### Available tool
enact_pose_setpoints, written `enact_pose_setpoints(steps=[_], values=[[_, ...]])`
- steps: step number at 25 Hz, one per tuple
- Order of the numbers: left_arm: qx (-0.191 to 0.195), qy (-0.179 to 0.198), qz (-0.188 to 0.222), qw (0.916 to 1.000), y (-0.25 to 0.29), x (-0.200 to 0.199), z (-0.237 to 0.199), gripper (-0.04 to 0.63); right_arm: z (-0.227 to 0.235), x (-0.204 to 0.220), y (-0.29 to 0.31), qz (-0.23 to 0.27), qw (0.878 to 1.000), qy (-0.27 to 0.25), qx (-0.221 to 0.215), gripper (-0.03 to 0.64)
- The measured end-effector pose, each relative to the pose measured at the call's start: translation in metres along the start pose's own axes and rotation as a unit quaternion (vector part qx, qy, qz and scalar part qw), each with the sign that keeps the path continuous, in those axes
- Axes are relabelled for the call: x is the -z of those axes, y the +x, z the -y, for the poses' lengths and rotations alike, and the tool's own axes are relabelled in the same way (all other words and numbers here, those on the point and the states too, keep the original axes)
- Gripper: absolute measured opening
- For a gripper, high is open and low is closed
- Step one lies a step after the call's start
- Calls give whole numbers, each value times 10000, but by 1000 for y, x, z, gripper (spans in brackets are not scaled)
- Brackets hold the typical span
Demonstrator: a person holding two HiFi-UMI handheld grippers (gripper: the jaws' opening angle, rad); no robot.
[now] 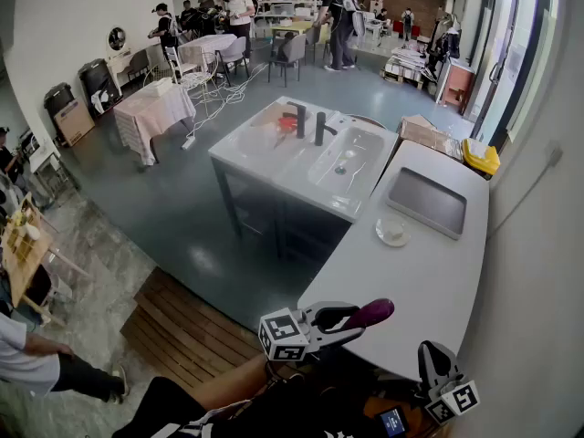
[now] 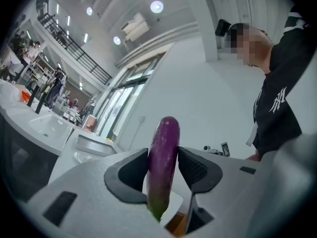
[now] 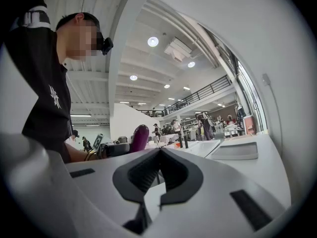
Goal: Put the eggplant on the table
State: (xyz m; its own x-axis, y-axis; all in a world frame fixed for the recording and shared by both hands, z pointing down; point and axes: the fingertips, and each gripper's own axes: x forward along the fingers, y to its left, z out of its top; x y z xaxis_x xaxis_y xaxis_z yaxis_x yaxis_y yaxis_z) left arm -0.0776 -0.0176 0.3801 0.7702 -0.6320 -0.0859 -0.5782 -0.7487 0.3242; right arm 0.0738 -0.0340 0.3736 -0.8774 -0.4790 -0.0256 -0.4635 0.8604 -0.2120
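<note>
Closest to you, your left claw (image 2: 163, 166) is clamped on the eggplant (image 2: 166, 148), one dark pad pressing on each side of it. The jaws stand wide because the eggplant fills the gap between them. It lies along the jaws, with its greenish stem end back toward the claw's body and its rounded purple end sticking out past the fingertips. In the head view that purple end hangs over the near left corner of the white bench (image 1: 429, 286), so the eggplant is held in the air and is not set down on the surface. Your right claw (image 1: 435, 354) is low at the right, near the bench's front edge and well apart from the left one. Its own view shows the two jaws pressed fully together with nothing between them, and the eggplant's purple tip is visible off to its left. Farther along the bench sits a small white dish (image 1: 392, 233), and just beyond that lies a flat grey tray (image 1: 427, 201). To the left of the bench, across a narrow gap, stands a white sink (image 1: 351, 161) unit with two dark taps.
</note>
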Motion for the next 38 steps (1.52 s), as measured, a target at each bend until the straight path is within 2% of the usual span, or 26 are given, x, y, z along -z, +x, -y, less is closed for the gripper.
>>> enact_pose_setpoints(steps=[8, 13, 18, 23, 26, 28, 29, 33, 38], values=[[28, -101, 32, 9999, -12, 2, -4, 184, -10, -1, -1, -35, 9999, -97, 127, 3], [-42, -51, -53, 10000, -23, 14, -26, 184, -7, 2, 6, 303, 9992, -76, 250, 5], [-135, 95, -208, 9996, -38, 14, -32, 184, -20, -10, 0, 453, 9976, -63, 527, 5], [-145, -123, -502, 9986, -42, 31, -49, 184, -26, -14, -16, 402, 9946, -223, 930, 8], [-262, -82, -613, 9977, -39, 35, -66, 184, -12, -11, -16, 399, 9930, -318, 1064, 18], [-275, -81, -709, 9971, -30, 38, -73, 184, 2, -8, -18, 345, 9920, -323, 1168, 85], [-263, -80, -779, 9966, -24, 40, -75, 184, 8, -7, -20, 305, 9915, -320, 1220, 98], [-326, 82, -1072, 9937, 9, 41, -81, 184, 36, -7, -22, 246, 9924, -297, 1169, 98], [-639, 249, -1447, 9871, 58, 45, -92, 184, 75, -5, -27, 227, 9959, -134, 871, 98]])
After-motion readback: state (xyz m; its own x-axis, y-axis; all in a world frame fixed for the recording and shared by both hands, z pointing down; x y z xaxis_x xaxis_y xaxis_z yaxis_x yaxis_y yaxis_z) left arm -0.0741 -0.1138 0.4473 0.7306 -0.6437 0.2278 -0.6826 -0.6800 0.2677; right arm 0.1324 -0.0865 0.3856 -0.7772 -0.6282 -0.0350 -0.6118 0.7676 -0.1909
